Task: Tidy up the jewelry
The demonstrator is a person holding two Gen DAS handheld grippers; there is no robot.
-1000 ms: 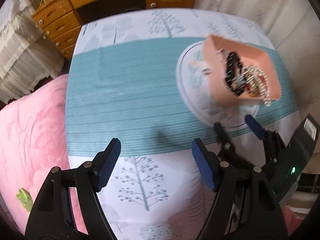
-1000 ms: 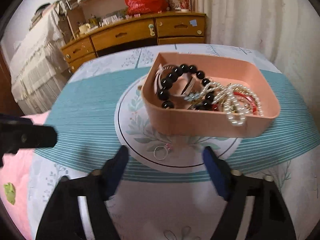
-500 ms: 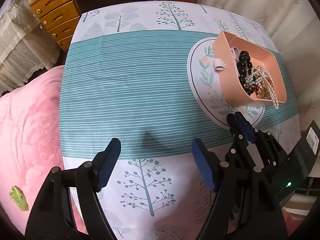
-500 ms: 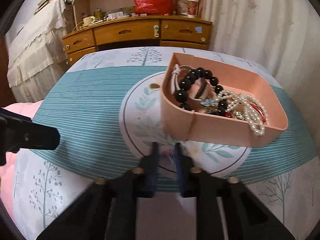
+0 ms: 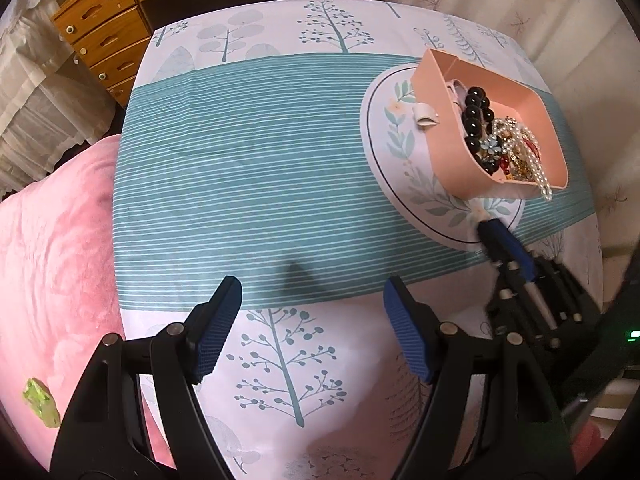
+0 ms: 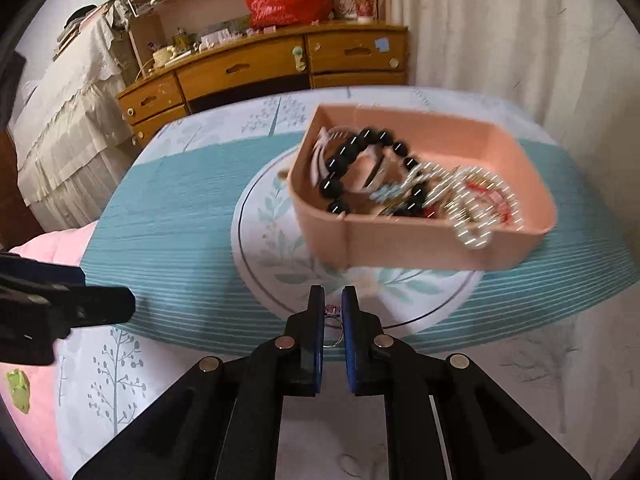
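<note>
My right gripper [image 6: 333, 312] pinches the ring [image 6: 331, 330] for carrying to the pink tray [image 6: 400, 248] at one o'clock; my left gripper [image 5: 312, 328] hangs open, idle.

A salmon-pink tray [image 5: 496, 96] holds black beads [image 5: 474, 114] and white pearls [image 5: 540, 176]; the tablecloth [image 5: 248, 168] pairs teal-and-white stripes with a pale tree print, a pink blanket [image 5: 52, 248] at nine o'clock.

bare striped tablecloth [image 5: 248, 168] leftward, pink tray [image 6: 420, 240] blocking just ahead of right tongs [image 6: 331, 300]
</note>
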